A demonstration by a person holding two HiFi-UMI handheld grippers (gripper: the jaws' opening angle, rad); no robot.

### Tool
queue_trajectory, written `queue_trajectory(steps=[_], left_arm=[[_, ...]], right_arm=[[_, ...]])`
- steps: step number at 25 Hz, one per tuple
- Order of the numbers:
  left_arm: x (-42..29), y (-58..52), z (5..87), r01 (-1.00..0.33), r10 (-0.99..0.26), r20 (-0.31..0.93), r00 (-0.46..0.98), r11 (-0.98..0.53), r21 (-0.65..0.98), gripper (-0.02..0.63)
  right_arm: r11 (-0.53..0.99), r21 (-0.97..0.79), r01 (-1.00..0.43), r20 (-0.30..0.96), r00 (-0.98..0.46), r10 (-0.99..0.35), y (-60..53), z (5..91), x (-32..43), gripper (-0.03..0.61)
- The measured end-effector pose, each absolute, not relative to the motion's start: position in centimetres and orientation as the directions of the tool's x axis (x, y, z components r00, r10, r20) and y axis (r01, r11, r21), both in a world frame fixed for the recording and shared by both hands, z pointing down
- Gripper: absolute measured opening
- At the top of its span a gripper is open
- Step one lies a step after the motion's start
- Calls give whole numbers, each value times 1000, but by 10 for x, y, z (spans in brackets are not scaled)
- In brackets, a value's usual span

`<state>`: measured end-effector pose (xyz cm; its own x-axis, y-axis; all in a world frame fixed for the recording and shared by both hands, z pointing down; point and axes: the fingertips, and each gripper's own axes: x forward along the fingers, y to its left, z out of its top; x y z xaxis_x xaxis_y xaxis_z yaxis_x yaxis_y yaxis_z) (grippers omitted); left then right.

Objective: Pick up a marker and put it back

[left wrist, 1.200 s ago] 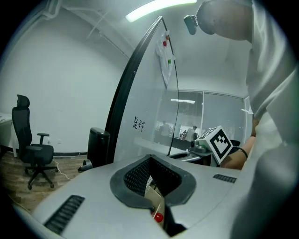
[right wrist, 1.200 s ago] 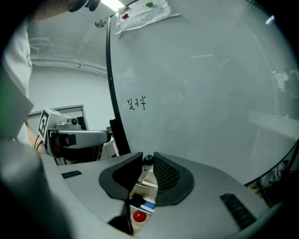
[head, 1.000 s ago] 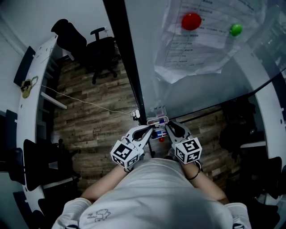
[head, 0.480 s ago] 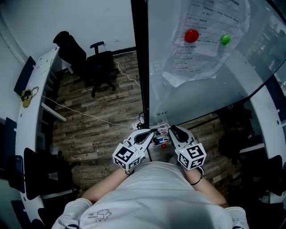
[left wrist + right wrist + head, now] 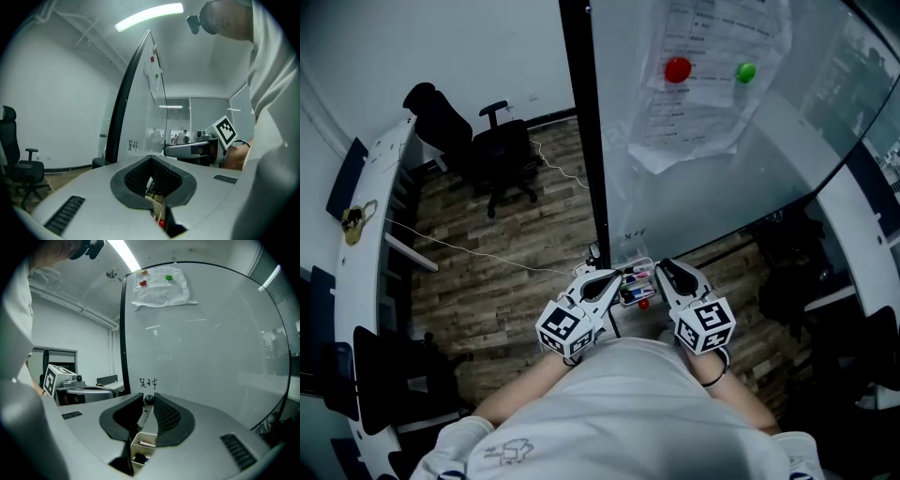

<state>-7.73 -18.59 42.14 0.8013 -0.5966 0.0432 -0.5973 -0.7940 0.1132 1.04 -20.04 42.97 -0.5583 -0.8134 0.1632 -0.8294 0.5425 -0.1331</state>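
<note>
A small white marker tray [image 5: 635,279] with several markers sits at the foot of the whiteboard [image 5: 722,197]. Both grippers are held close to my body and point at it. My right gripper [image 5: 664,270] is at the tray's right end. In the right gripper view it [image 5: 148,395] is shut on a white marker [image 5: 143,414] with a dark cap, held just above the tray [image 5: 142,445]. My left gripper [image 5: 611,277] is at the tray's left end. In the left gripper view it [image 5: 151,159] is shut and holds nothing, with the tray [image 5: 157,206] showing under its jaws.
A black frame post [image 5: 586,141] edges the whiteboard on the left. A paper sheet [image 5: 703,94] hangs on the board under a red magnet [image 5: 678,69] and a green magnet [image 5: 745,71]. A black office chair [image 5: 502,150] stands on the wooden floor at the left.
Both grippers have stayed at the tray with hardly any movement. The head view has shifted, so the board and its paper sit differently in the picture.
</note>
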Motion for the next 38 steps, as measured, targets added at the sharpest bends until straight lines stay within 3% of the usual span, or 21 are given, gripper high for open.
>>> queue_trajectory(steps=[8, 13, 38], left_arm=[[-71, -179, 422, -559, -558, 44, 829, -821, 122, 5], [-77, -183, 415, -578, -582, 11, 813, -806, 124, 6], [-80, -188, 443, -655, -656, 76, 751, -728, 203, 6]], right_arm=[[535, -135, -834, 156, -551, -820, -197, 429, 12, 77], [537, -134, -833, 155, -553, -818, -197, 429, 12, 75], [583, -177, -793, 232, -609, -758, -201, 458, 13, 75]])
